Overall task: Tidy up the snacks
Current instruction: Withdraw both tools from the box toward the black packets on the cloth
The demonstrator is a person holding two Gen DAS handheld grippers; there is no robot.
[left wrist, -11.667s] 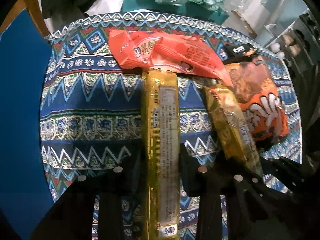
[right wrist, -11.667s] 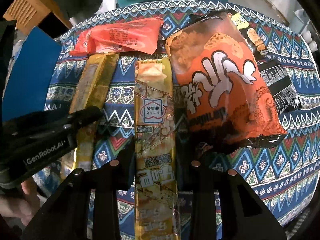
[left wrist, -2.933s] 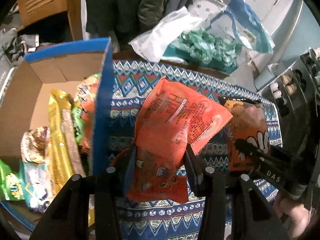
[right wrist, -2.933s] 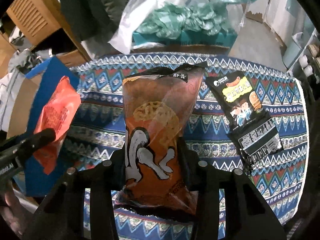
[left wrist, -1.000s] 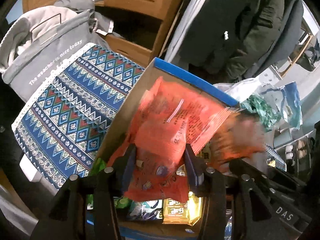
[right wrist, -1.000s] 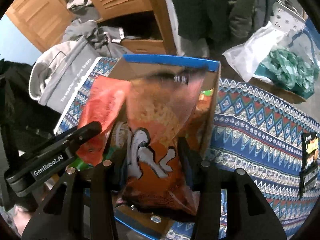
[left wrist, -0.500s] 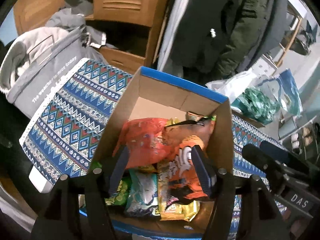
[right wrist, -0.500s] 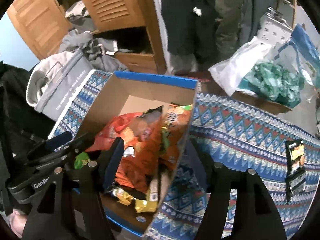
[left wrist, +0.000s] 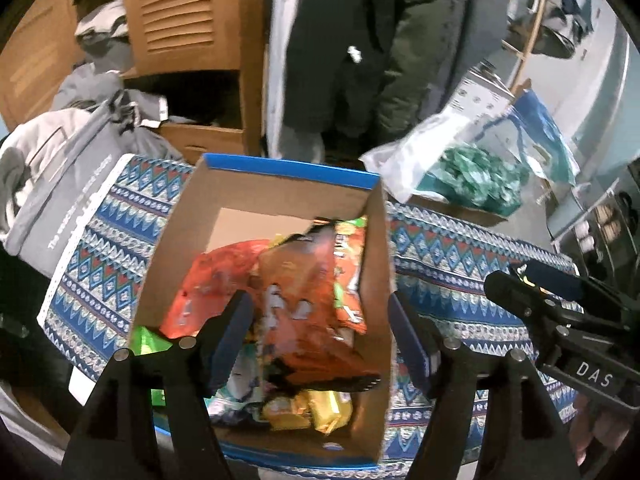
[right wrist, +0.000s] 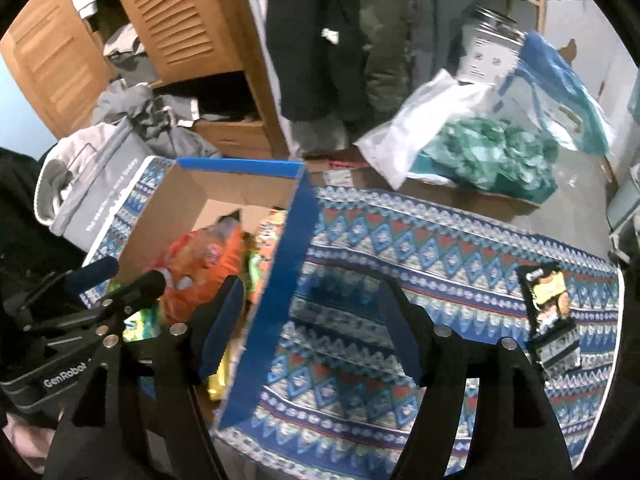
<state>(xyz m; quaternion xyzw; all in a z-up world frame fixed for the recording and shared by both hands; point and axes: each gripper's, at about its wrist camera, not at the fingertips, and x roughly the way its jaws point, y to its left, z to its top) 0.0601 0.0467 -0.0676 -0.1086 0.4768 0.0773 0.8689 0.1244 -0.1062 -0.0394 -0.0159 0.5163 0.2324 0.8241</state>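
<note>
A blue-rimmed cardboard box (left wrist: pixel 288 170) stands on the patterned tablecloth (left wrist: pixel 452 264) and holds several snack packs. The red-orange pack (left wrist: pixel 208 280) and the big orange snack bag (left wrist: pixel 304 300) lie on top inside it. My left gripper (left wrist: pixel 320 332) is open and empty above the box. My right gripper (right wrist: pixel 310 320) is open and empty over the box's right wall (right wrist: pixel 280 292), and it shows in the left wrist view (left wrist: pixel 560 320). A black and yellow snack pack (right wrist: pixel 550 312) lies on the cloth at the far right.
A grey bag (left wrist: pixel 52 184) lies left of the box. A white plastic bag with green contents (right wrist: pixel 480 148) sits behind the table. Wooden louvred doors (right wrist: pixel 180 20) and hanging dark coats (left wrist: pixel 360 40) are at the back.
Both grippers let go of their bags into the box and opened. Since half a second ago both have drawn back and shifted right; the bags stay in the box.
</note>
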